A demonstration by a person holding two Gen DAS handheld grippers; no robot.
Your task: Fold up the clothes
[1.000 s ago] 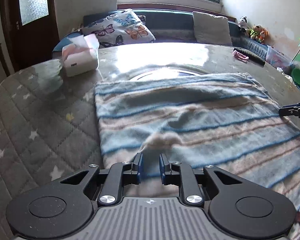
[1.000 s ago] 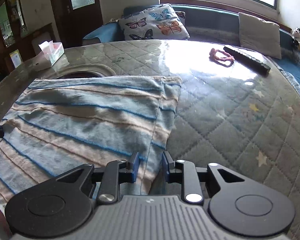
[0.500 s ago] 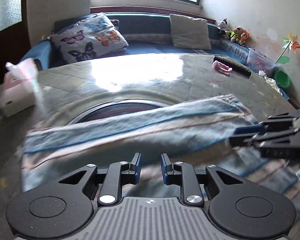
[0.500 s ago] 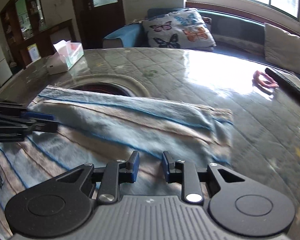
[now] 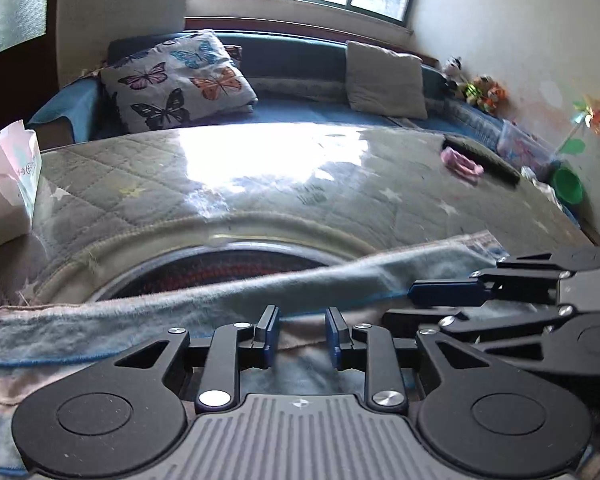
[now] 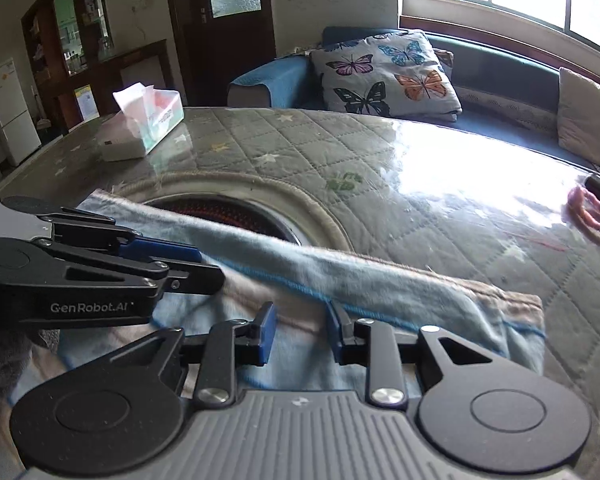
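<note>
Striped cloth [image 5: 148,312] lies directly under both grippers, its folded roll running left to right just ahead of the fingertips; left gripper [image 5: 302,338] and right gripper [image 6: 300,332] stand side by side, equally near, jaws narrowly parted, whether pinching fabric I cannot tell; beyond, bare quilted table [image 6: 284,148].

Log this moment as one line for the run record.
task: fold clothes | left gripper: open, over striped towel | right gripper: open, over towel | towel: folded over, on quilted table
</note>
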